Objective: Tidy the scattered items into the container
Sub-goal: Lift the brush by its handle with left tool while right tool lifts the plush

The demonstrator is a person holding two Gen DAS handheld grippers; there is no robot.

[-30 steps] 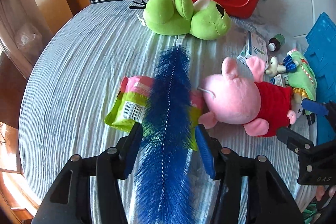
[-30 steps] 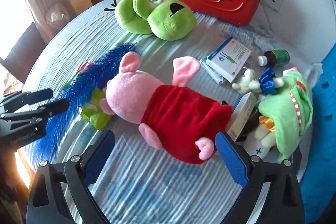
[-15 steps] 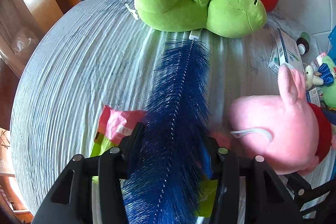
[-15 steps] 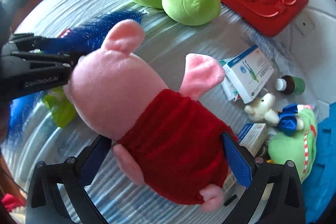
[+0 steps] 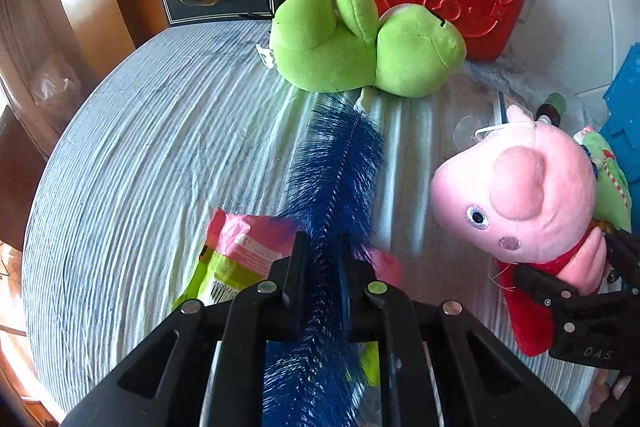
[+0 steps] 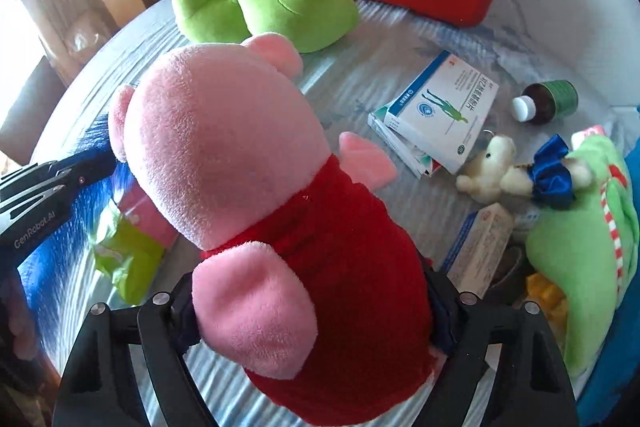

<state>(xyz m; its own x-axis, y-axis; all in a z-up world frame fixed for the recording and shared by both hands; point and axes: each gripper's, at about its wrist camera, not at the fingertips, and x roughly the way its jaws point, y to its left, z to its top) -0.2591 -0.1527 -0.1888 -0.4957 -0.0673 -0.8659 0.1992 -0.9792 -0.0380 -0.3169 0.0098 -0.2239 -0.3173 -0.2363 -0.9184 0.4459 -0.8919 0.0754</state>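
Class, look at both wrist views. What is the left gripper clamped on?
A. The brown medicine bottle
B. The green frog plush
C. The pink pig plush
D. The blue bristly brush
D: the left gripper has its jaws pressed together on the blue bristly brush, which runs out between them, while the pink pig plush sits in the right gripper.

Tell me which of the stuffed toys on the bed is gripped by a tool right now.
The pink pig plush in the red dress: the right tool squeezes its body. The green frog plush by the red case and the small white bear lie untouched.
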